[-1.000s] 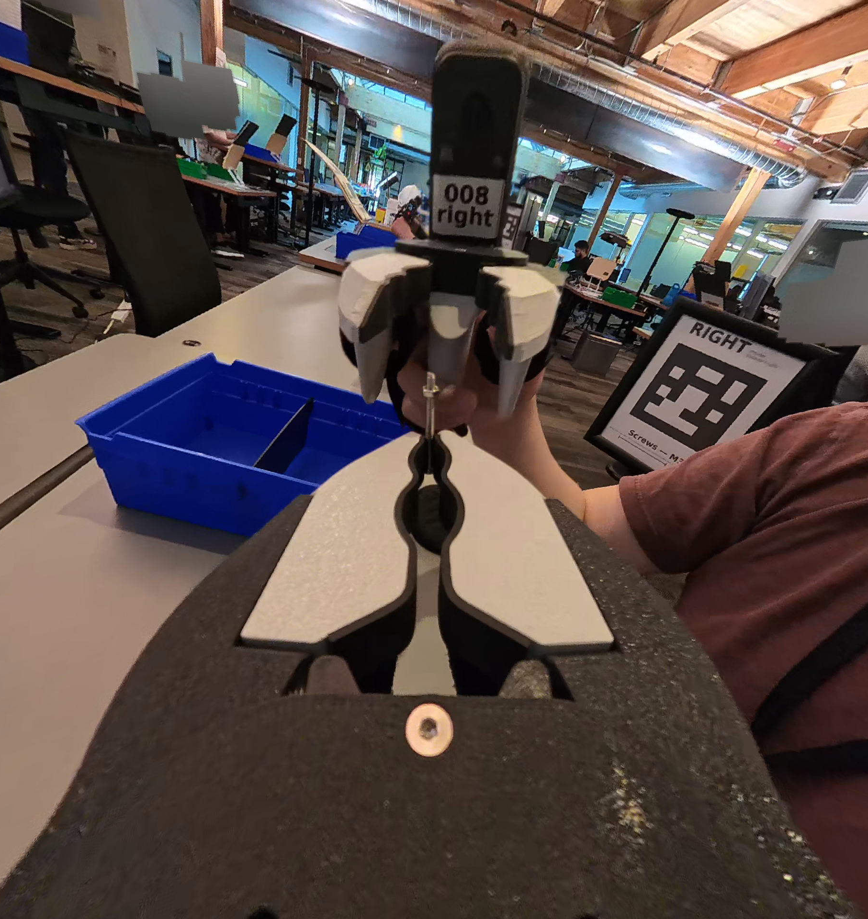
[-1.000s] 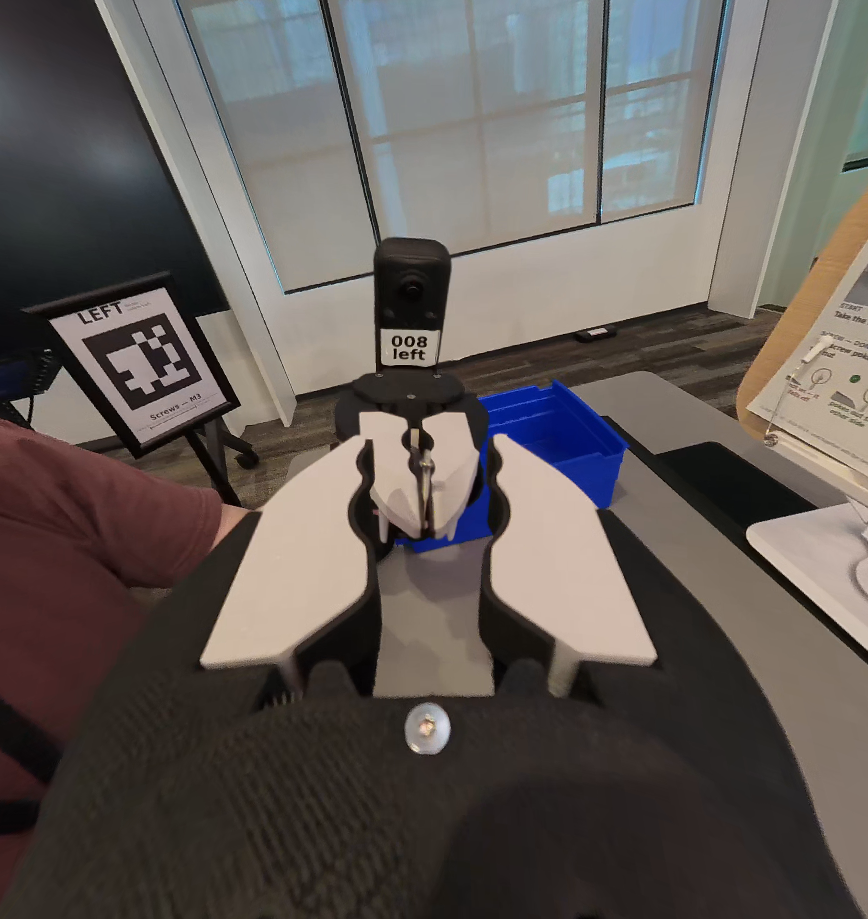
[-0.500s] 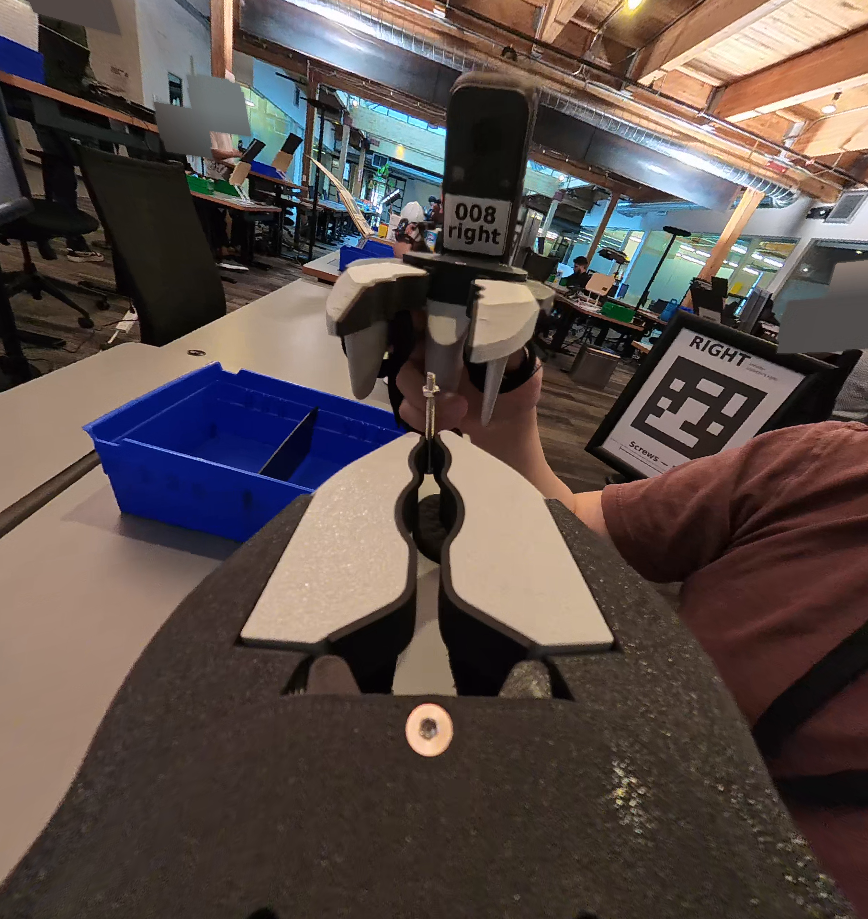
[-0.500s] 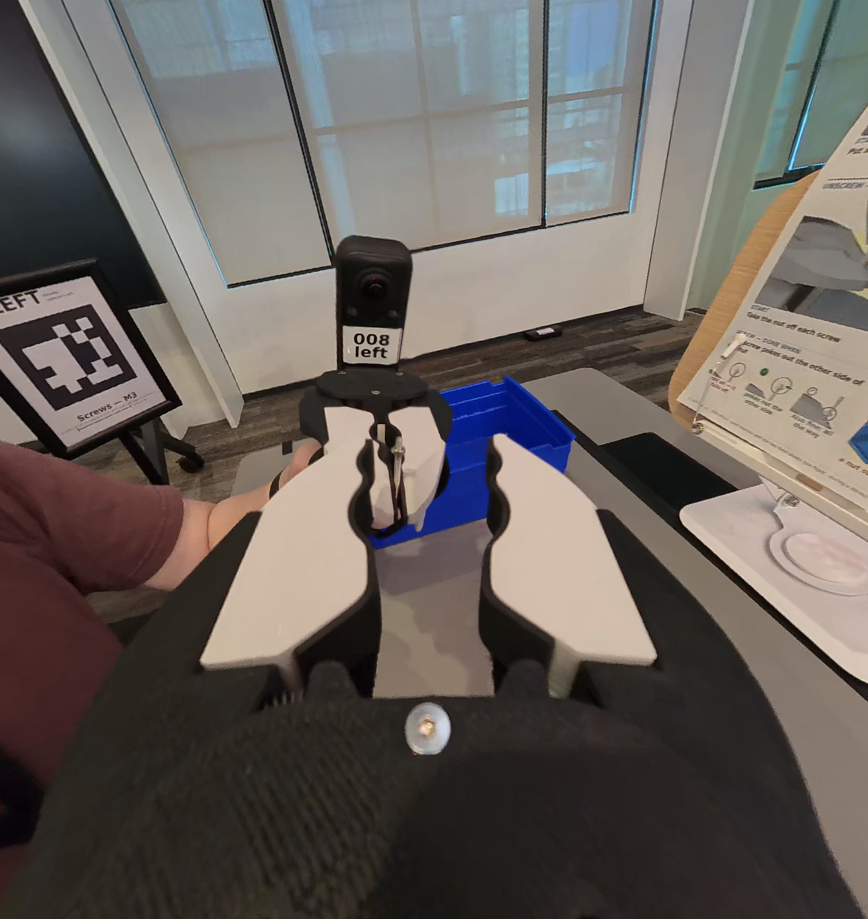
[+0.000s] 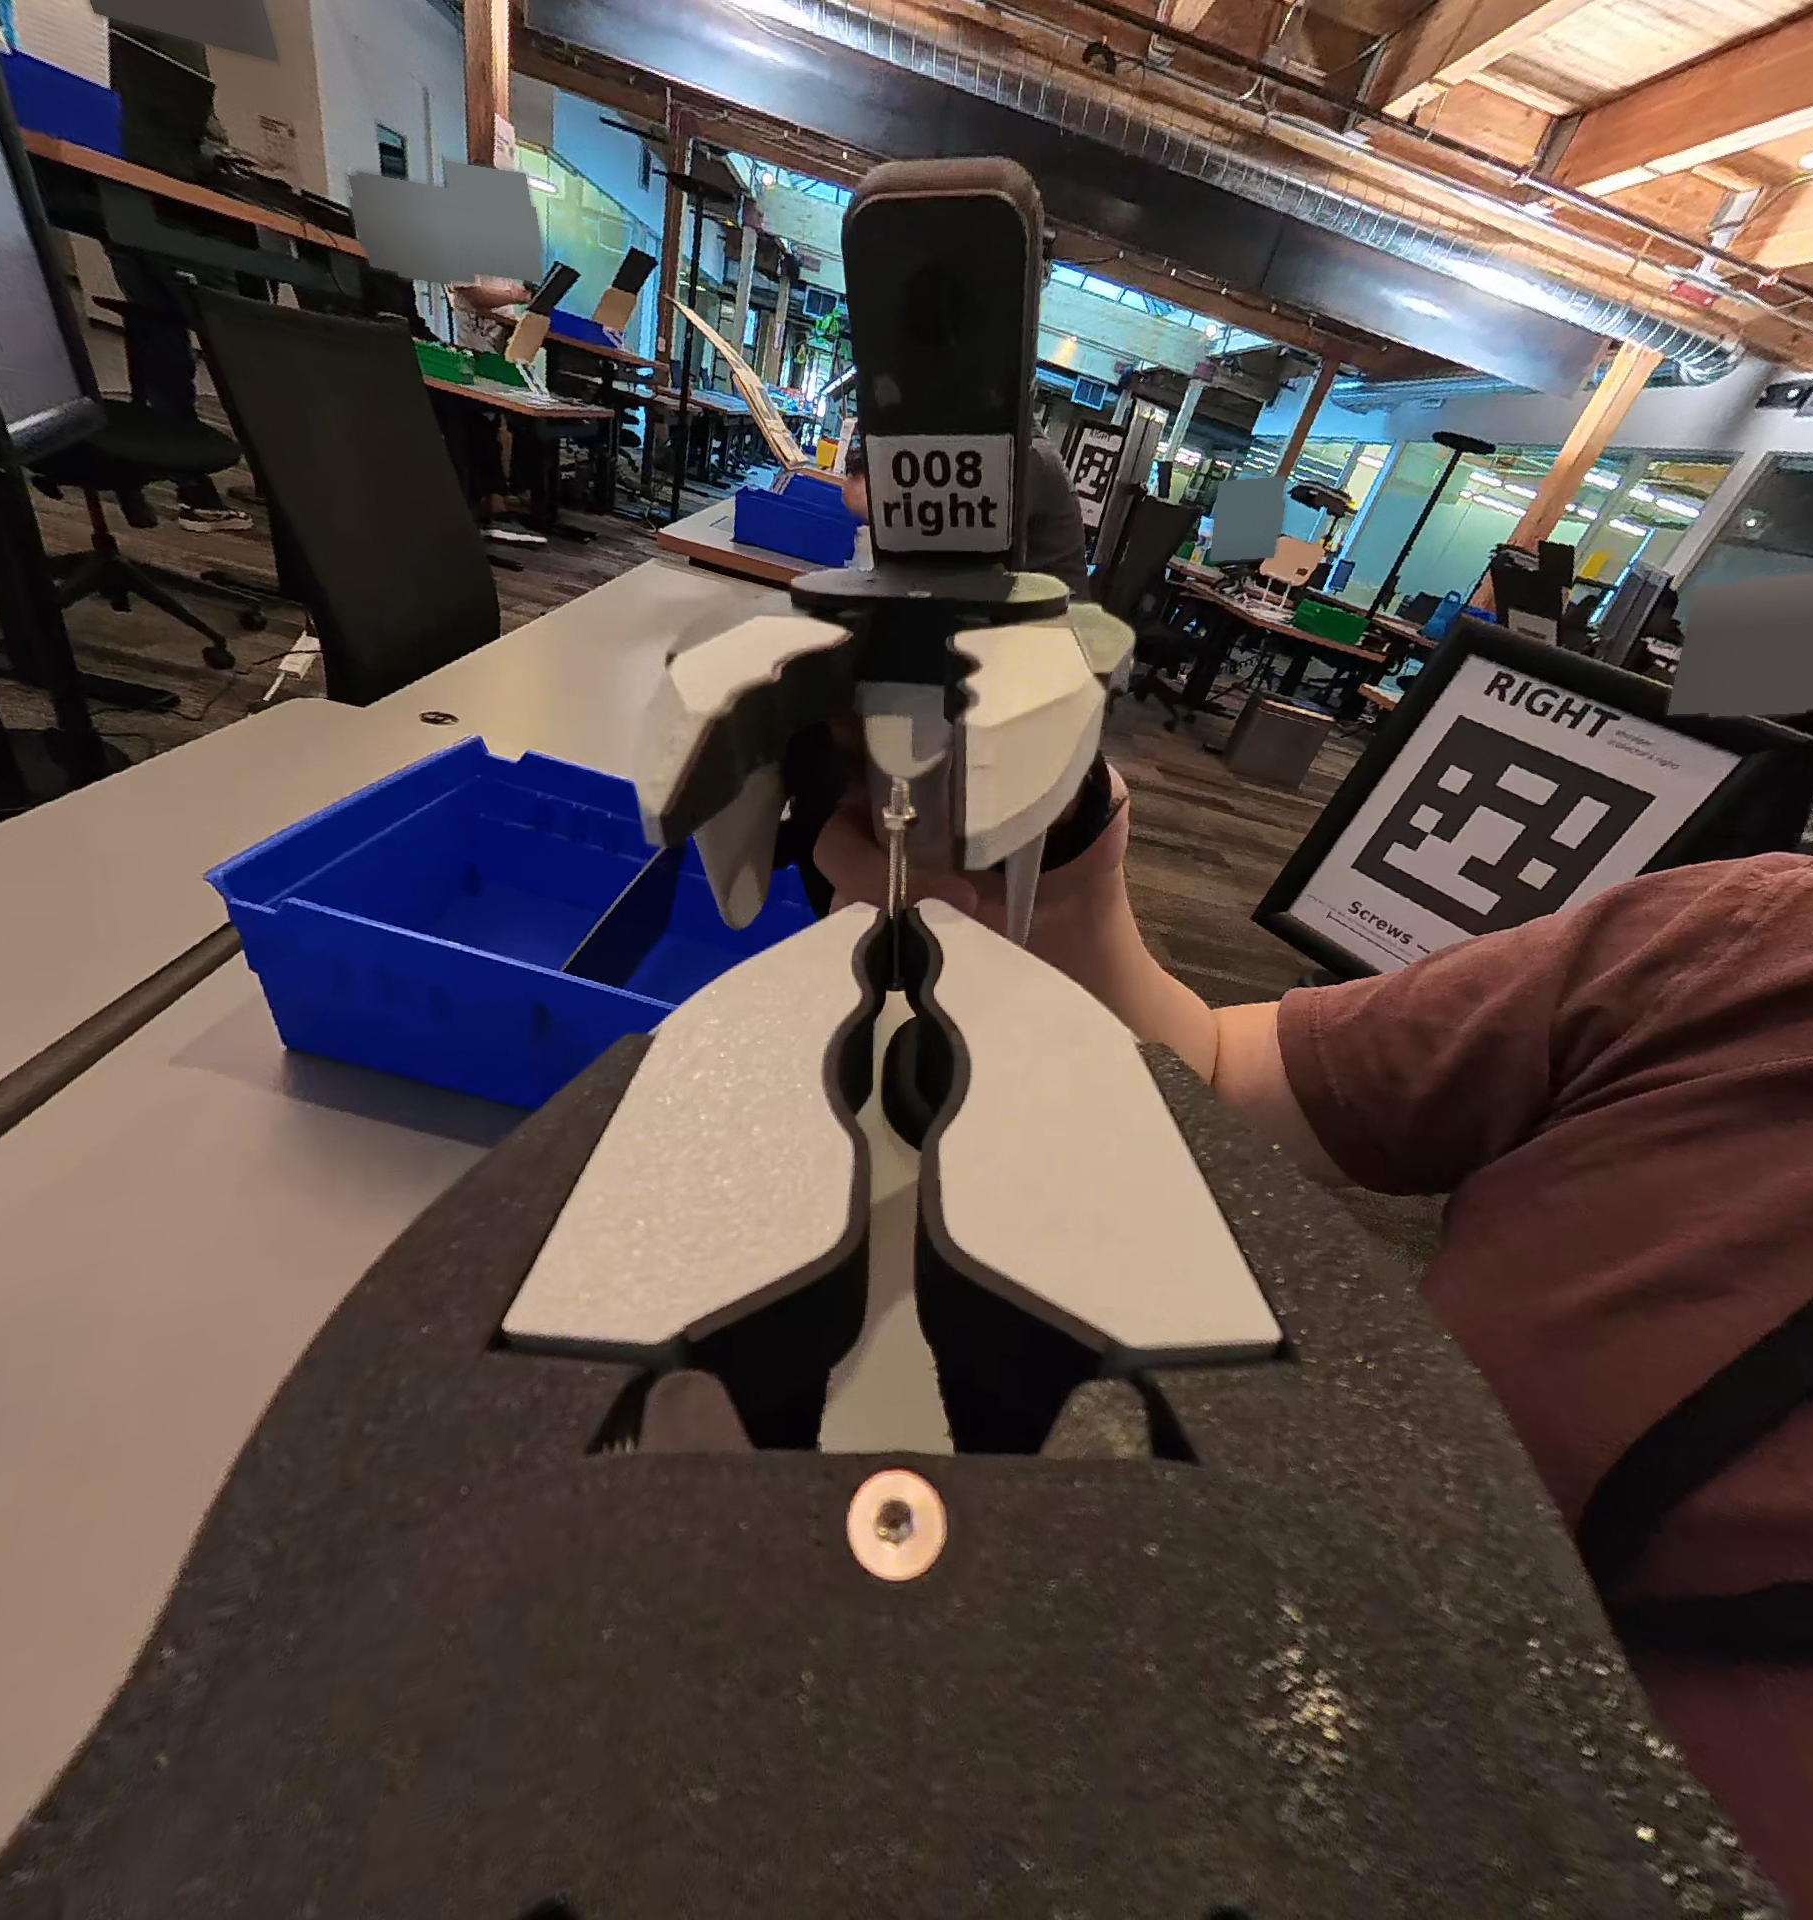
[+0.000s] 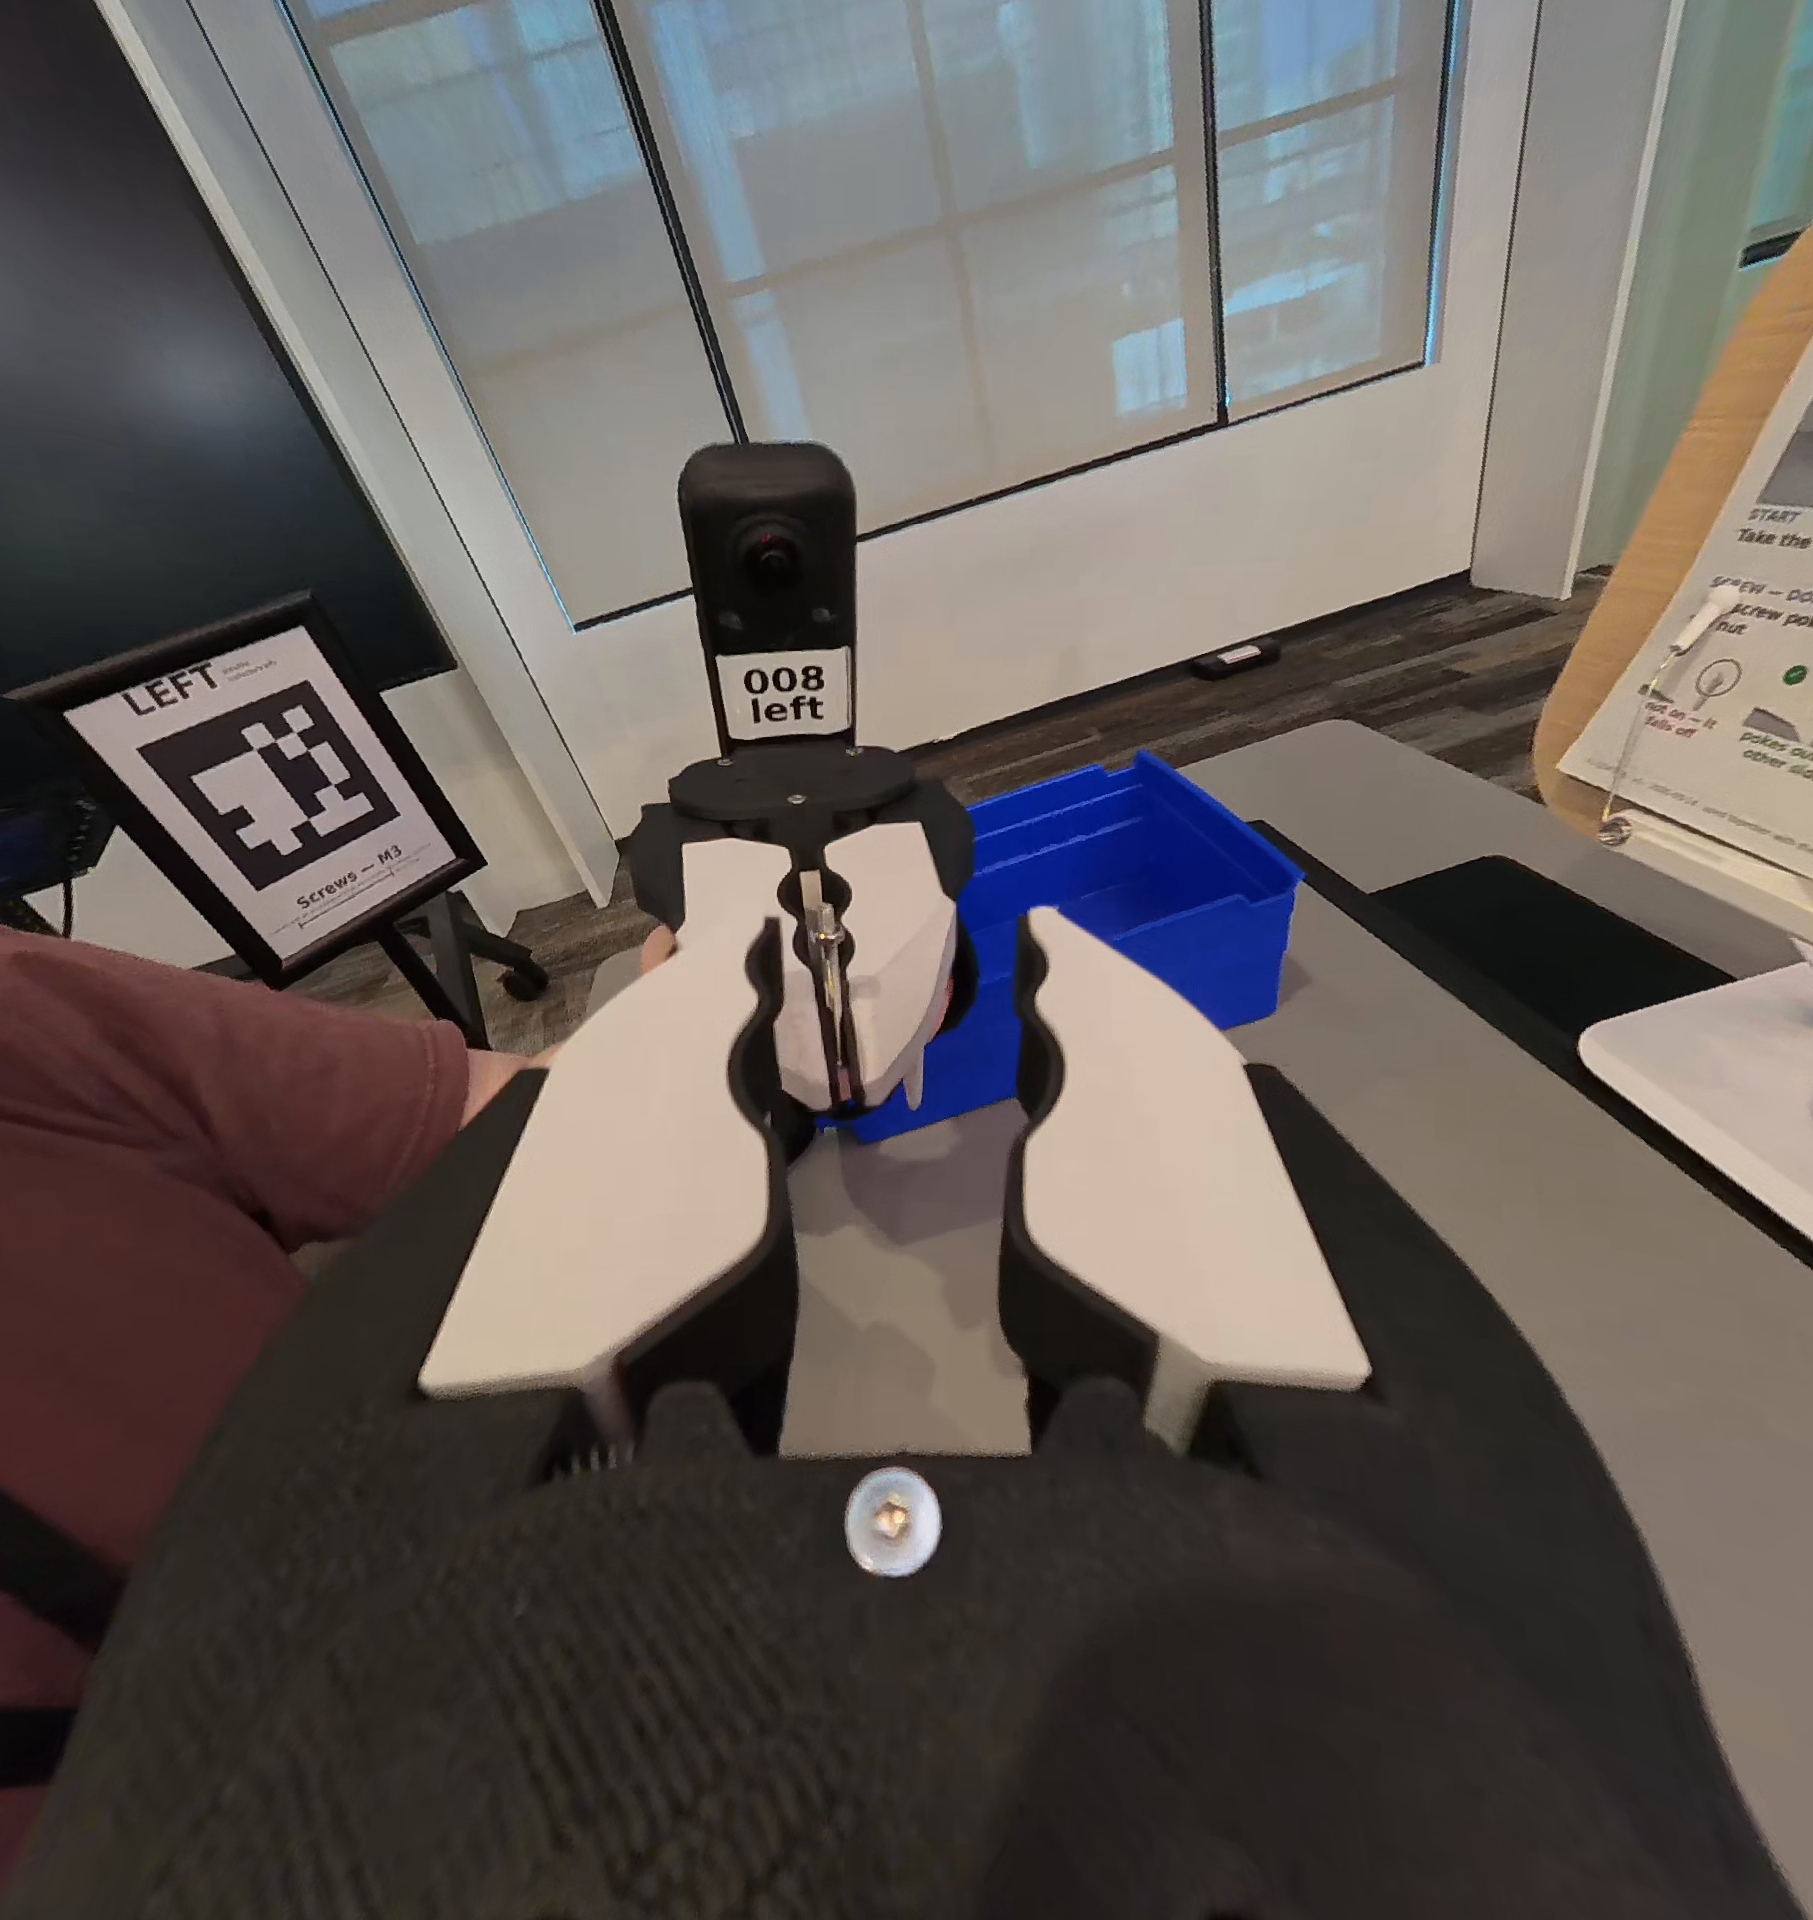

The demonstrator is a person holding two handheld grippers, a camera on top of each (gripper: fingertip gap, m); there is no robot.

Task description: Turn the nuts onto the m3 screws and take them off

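Note:
My left gripper (image 5: 894, 921) is shut on the lower end of a thin m3 screw (image 5: 894, 873), which stands up from its tips. A small nut (image 5: 898, 821) sits near the screw's top. My right gripper (image 5: 878, 896) faces it, tilted, with its jaws open on either side of the screw and not touching the nut. In the right wrist view my right gripper (image 6: 902, 935) is wide open. Beyond its fingertips the left gripper (image 6: 837, 1081) holds the screw (image 6: 831, 987) with the nut (image 6: 825, 921). Both are held above the grey table (image 5: 102, 1247).
A blue divided bin (image 5: 445, 935) stands on the table behind the grippers; it also shows in the right wrist view (image 6: 1141, 904). Framed marker signs (image 5: 1504, 821) (image 6: 268, 790) stand off the table. An instruction board (image 6: 1764, 675) on a white base (image 6: 1733, 1070) is at the right. A person's sleeve (image 5: 1556, 1039) is close. Less than 4 cm separates the two grippers' tips.
My right gripper has stayed open and has twisted and shifted around the screw's top. My left gripper has kept its hold on the screw and has hardly moved.

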